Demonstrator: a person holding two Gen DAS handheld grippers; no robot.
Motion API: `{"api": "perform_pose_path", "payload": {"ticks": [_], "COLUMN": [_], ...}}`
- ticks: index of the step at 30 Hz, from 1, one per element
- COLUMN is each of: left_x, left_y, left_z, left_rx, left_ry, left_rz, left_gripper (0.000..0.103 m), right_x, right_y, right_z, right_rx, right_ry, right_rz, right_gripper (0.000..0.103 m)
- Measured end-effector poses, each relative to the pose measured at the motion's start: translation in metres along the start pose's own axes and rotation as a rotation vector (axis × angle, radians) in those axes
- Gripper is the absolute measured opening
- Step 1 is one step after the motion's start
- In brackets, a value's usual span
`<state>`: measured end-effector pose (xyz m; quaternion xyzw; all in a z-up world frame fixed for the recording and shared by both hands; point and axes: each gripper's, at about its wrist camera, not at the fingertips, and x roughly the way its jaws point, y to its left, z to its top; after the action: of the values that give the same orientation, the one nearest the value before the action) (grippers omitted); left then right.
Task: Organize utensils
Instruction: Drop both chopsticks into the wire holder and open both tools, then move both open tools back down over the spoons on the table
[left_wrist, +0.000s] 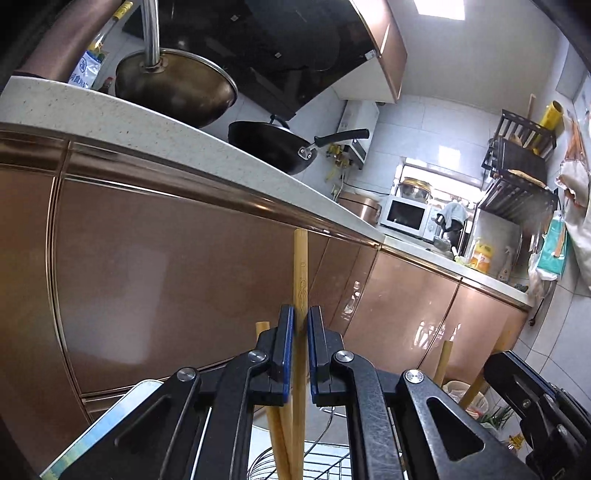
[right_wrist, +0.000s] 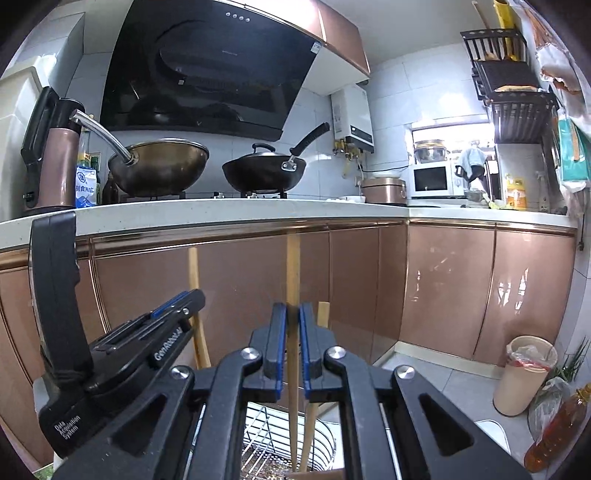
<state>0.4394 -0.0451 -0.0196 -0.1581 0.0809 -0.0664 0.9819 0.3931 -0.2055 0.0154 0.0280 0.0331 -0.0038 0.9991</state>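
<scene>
Chopsticks clamped in both grippers above the wire basket

We grip one bamboo chopstick (left_wrist: 300, 295) in left gripper (left_wrist: 301, 325), another chopstick (right_wrist: 293, 280) in right gripper (right_wrist: 292, 321), centre frame; light, stiff, smooth, best held mid-shaft over the wire basket (right_wrist: 266, 435).

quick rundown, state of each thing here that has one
left hand-held gripper: shut on a tall bamboo utensil handle, upright
right hand-held gripper: shut on a bamboo utensil handle, upright
wire utensil basket: holds utensil handles, upright
black wok with glass lid: lid on, on the stove
bronze wok: uncovered, on the stove
beige bin with liner: open
</scene>
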Motion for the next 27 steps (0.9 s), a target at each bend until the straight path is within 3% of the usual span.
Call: {"api": "perform_pose_path", "payload": {"ticks": [6, 11, 20, 22, 24, 27], "left_x": [-0.010, -0.025, -0.094, -0.112, -0.130, -0.152], "left_y": [0.005, 0.006, 0.000, -0.001, -0.001, 0.003], "left_z": [-0.001, 0.007, 0.039, 0.045, 0.048, 0.047], "left_rx": [0.008, 0.015, 0.051, 0.067, 0.073, 0.084], "left_ry": [0.007, 0.006, -0.001, 0.022, 0.062, 0.124], "left_rz": [0.008, 0.005, -0.016, -0.017, -0.032, -0.026], "left_gripper": [0.009, 0.020, 0.033, 0.035, 0.037, 0.037], "right_x": [-0.003, -0.014, -0.075, -0.092, -0.113, -0.140], "right_y": [-0.002, -0.007, -0.010, -0.011, -0.013, -0.015], "right_z": [0.002, 0.009, 0.036, 0.043, 0.049, 0.055], "right_rx": [0.011, 0.027, 0.020, 0.018, 0.023, 0.023], "right_ry": [0.008, 0.005, -0.032, -0.034, -0.029, -0.016], "right_rz": [-0.004, -0.013, -0.041, -0.046, -0.040, -0.047], "right_gripper": [0.008, 0.008, 0.009, 0.011, 0.021, 0.023]}}
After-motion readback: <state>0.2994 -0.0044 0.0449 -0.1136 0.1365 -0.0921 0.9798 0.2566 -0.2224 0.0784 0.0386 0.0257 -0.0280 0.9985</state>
